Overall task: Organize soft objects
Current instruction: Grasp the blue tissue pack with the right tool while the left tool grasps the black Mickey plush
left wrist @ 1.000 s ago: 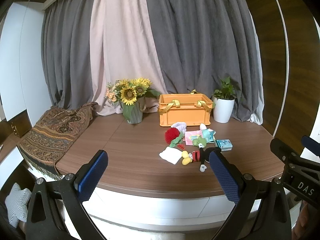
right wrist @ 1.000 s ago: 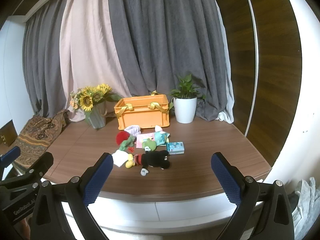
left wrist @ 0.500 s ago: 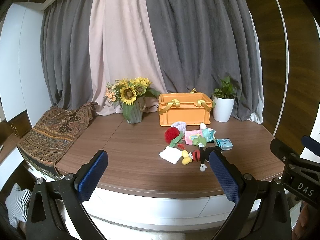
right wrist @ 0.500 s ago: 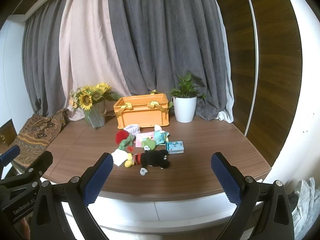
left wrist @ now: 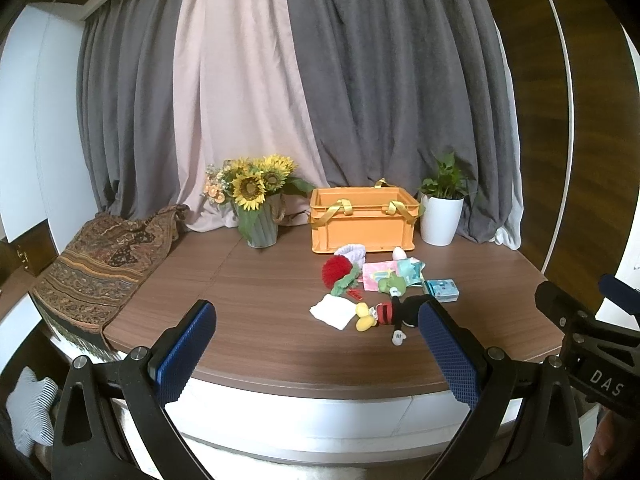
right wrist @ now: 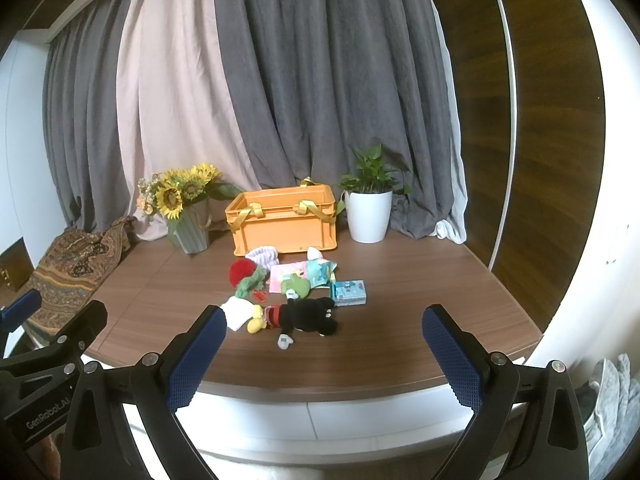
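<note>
A heap of soft things lies mid-table before an orange crate (left wrist: 362,220) (right wrist: 284,222) with yellow handles. Nearest the front edge is a black plush mouse (right wrist: 306,316) (left wrist: 400,312), with a folded white cloth (left wrist: 334,311) (right wrist: 238,310) on its left. Behind them lie a red pompom (left wrist: 336,271) (right wrist: 240,270), a green plush (right wrist: 295,286) and a pale blue packet (right wrist: 349,292) (left wrist: 442,290). My left gripper (left wrist: 316,350) and right gripper (right wrist: 322,354) both hover open short of the table's front edge, holding nothing.
A vase of sunflowers (left wrist: 256,200) stands left of the crate and a white potted plant (right wrist: 368,208) to its right. A patterned throw (left wrist: 96,264) drapes over the table's left end. Curtains hang behind.
Both views have crept slightly closer to the table. The objects have not moved and both grippers stay open.
</note>
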A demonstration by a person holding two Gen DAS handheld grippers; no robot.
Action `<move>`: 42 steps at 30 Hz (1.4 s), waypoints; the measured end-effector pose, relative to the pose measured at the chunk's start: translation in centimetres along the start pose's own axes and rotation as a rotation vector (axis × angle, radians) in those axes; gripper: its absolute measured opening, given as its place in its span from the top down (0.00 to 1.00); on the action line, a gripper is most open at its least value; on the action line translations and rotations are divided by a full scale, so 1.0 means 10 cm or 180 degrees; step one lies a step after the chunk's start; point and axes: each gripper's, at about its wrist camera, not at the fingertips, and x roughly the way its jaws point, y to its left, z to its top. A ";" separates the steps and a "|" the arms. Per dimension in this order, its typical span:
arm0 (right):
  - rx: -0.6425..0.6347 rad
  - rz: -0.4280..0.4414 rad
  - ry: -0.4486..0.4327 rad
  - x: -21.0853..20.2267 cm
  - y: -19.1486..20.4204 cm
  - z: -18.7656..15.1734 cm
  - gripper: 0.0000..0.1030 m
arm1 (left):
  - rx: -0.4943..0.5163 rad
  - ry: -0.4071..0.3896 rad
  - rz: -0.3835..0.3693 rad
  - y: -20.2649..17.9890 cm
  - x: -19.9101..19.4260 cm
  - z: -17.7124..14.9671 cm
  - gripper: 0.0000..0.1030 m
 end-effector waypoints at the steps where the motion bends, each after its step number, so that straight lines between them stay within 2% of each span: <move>1: -0.0005 0.0000 0.0004 0.00 0.00 -0.01 0.03 | 0.0005 0.0006 -0.0014 0.01 0.00 0.00 0.00; 6: 0.0015 -0.0008 0.0055 0.09 -0.07 -0.06 0.03 | 0.0006 0.0043 0.0028 -0.01 0.06 -0.03 0.00; 10: 0.0054 -0.0020 0.0133 0.20 -0.12 -0.07 0.03 | 0.0034 0.0137 -0.0043 -0.04 0.19 -0.03 0.00; 16: 0.0087 -0.0048 0.0260 0.44 -0.15 -0.05 0.03 | 0.0168 0.0276 -0.0147 -0.17 0.57 0.01 0.01; 18: 0.0124 -0.0064 0.0315 0.58 -0.17 -0.04 0.03 | 0.0213 0.0330 -0.0195 -0.21 0.76 0.02 0.04; 28: 0.0226 -0.0207 0.0646 1.58 -0.26 0.17 0.03 | 0.0595 0.0577 -0.0673 -0.44 1.78 0.11 0.10; 33: 0.0233 -0.0321 0.0858 2.08 -0.26 0.26 0.03 | 0.0688 0.0862 -0.0934 -0.48 2.22 0.11 0.15; 42: 0.0243 -0.0485 0.1169 2.71 -0.25 0.25 0.03 | 0.0822 0.1237 -0.1324 -0.66 2.89 0.07 0.16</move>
